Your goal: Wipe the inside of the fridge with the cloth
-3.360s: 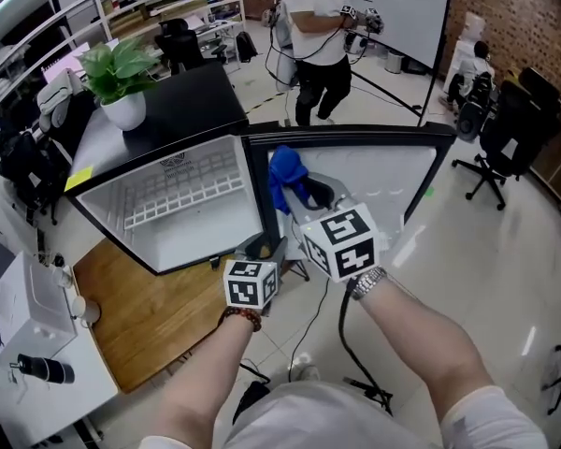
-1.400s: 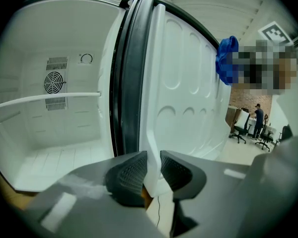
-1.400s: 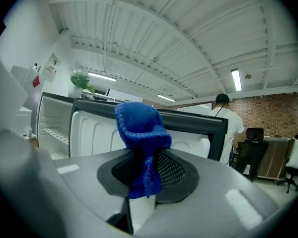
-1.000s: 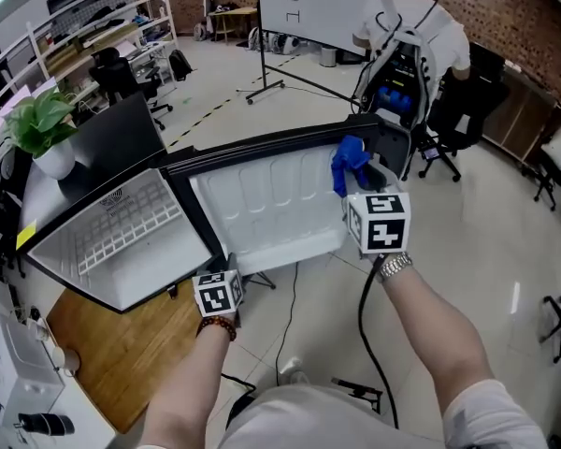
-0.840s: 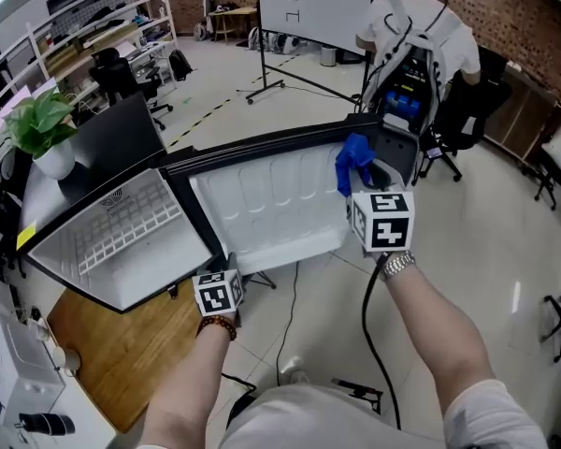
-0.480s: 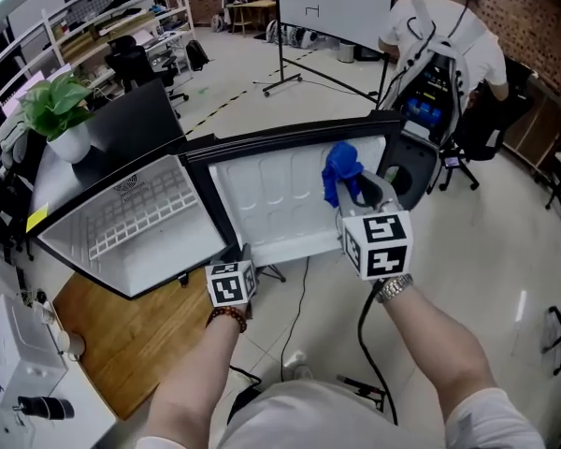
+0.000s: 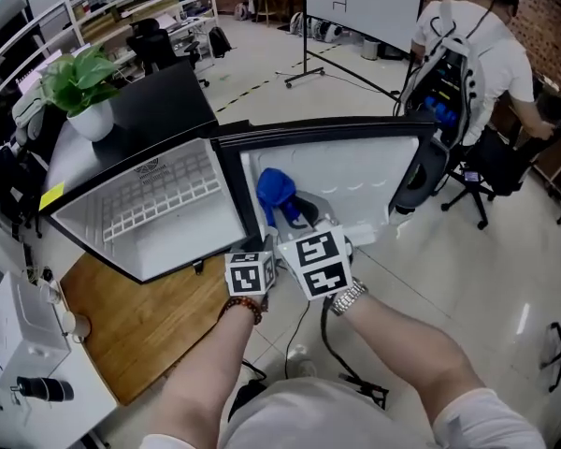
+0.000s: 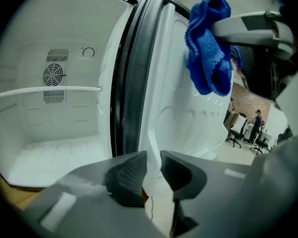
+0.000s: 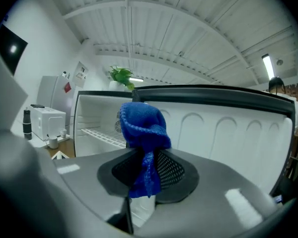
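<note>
Pinching, right gripper (image 7: 297, 215): its jaws are closed on a blue cloth (image 7: 276, 191). In the right gripper view (image 9: 144, 170) a tail of the cloth (image 9: 141, 125) hangs down between the two pads, and the rest bunches up just above and ahead of them.
Cloth and door: the bunch sits close in front of the white inner panel of the fridge door (image 7: 355, 181), at the hinge end. I cannot tell whether it actually touches the panel.
Left gripper (image 7: 266, 243): it is low and just left of the right gripper, their marker cubes almost side by side. In its own view (image 8: 153, 167) the pads press on the lower edge of the door (image 8: 188, 118), though the jaws have just eased slightly wider.
Cloth from the left gripper: up and to the right of its jaws (image 8: 206, 43), with the right gripper's grey jaw reaching in from the right.
Fridge (image 7: 159, 209): it stands open, to the left of both grippers. Its white inside (image 8: 54, 133) lies beyond the left jaw, with a round fan vent (image 8: 53, 75) on the back wall.
Shelf (image 7: 164, 190): a white wire rack inside the fridge, well left of the cloth.
Plant (image 7: 79, 78): in a white pot on top of the fridge, far beyond the left gripper.
Person (image 7: 477, 50): in a white shirt, back turned, far ahead and to the right of the right gripper.
</note>
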A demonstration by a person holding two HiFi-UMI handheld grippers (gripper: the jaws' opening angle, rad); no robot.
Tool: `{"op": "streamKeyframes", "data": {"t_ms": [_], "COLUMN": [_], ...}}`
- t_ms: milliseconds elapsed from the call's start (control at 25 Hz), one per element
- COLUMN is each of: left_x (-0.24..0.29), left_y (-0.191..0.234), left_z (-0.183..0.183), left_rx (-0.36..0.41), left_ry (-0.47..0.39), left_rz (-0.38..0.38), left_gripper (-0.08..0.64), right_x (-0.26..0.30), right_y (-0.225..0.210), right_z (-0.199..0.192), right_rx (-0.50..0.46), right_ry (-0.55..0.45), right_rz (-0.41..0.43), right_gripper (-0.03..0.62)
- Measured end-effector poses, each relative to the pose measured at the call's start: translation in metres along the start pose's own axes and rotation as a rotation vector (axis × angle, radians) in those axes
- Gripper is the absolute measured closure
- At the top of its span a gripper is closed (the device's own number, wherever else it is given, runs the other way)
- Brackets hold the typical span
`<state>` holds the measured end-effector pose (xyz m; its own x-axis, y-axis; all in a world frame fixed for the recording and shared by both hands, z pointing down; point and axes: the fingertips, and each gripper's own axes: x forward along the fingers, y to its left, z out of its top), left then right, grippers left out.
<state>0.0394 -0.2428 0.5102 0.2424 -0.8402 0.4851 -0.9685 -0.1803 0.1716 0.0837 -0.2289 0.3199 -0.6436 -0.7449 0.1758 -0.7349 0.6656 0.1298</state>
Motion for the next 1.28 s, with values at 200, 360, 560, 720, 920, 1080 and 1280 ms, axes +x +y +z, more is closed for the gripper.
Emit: {"op": "streamKeyframes", "data": {"t_ms": [200, 360, 560, 720, 920, 1080, 1280], "left_x": [0.000, 0.000, 0.000, 0.000, 0.000, -0.001, -0.001], "left_y": [0.000, -0.001, 0.001, 0.002, 0.003, 0.004, 0.006], "left_z": [-0.003, -0.004, -0.003, 0.000, -0.001, -0.002, -0.001], "left_rx": [-0.010, -0.018, -0.020, -0.016, -0.017, -0.017, -0.036], "left_ry": [0.012, 0.013, -0.005, -0.019, -0.021, -0.024, -0.037], "left_rz": [-0.013, -0.014, -0.002, 0.002, 0.017, 0.025, 0.034], "left_gripper": [0.468, 0.468, 0.469, 0.471, 0.472, 0.474, 0.476], "right_x": [0.018, 0.028, 0.039, 0.036, 0.026, 0.016, 0.002], "right_y": [0.017, 0.019, 0.007, -0.008, -0.025, -0.045, -0.075], "right_z": [-0.012, -0.024, -0.038, -0.046, -0.052, -0.058, -0.067], "right_rx": [0.004, 0.002, 0.005, 0.008, -0.003, -0.006, -0.016], "right_ry": [0.030, 0.053, 0.075, 0.079, 0.075, 0.079, 0.089], "right_rz": [0.024, 0.015, -0.025, -0.061, -0.092, -0.126, -0.174], "right_gripper": [0.515, 0.515, 0.516, 0.515, 0.515, 0.515, 0.515]}}
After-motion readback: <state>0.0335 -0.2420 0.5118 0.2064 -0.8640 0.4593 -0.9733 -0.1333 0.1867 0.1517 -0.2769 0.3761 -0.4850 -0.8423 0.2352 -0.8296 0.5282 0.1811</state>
